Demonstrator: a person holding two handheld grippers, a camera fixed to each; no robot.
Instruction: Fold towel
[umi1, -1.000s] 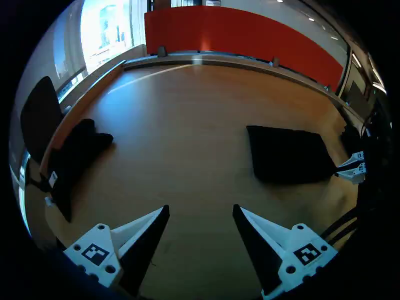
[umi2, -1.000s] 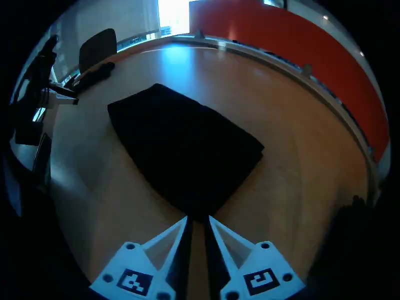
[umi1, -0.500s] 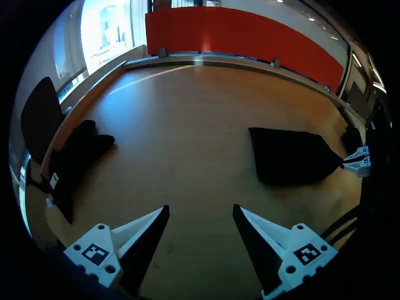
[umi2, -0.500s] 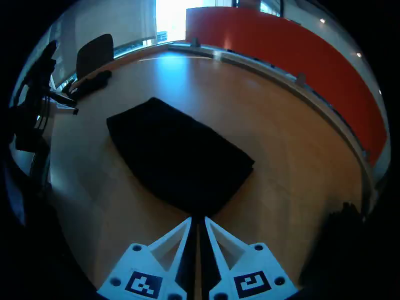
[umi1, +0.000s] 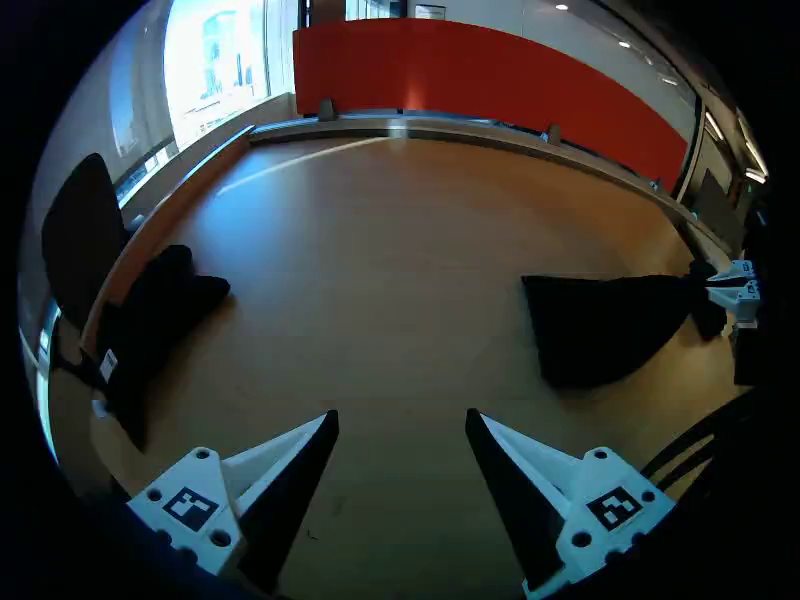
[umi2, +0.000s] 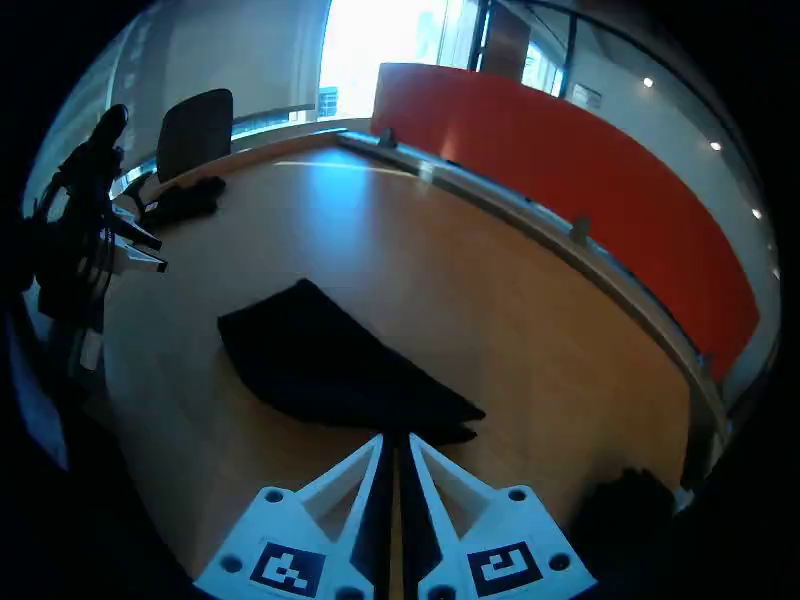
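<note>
Towel (umi2: 330, 375), black, lay on the wooden tabletop (umi2: 480, 290) toward the edge nearest the right gripper (umi2: 397, 445). One corner was held up off the wood between that gripper's fingers. They stood almost together, apparently pinching the cloth, though the dark fabric made the contact hard to see. The left gripper (umi1: 400, 420) hung over bare wood, spread wide and holding nothing. A dark bundle (umi1: 150, 310) sat at the tabletop's left edge.
</note>
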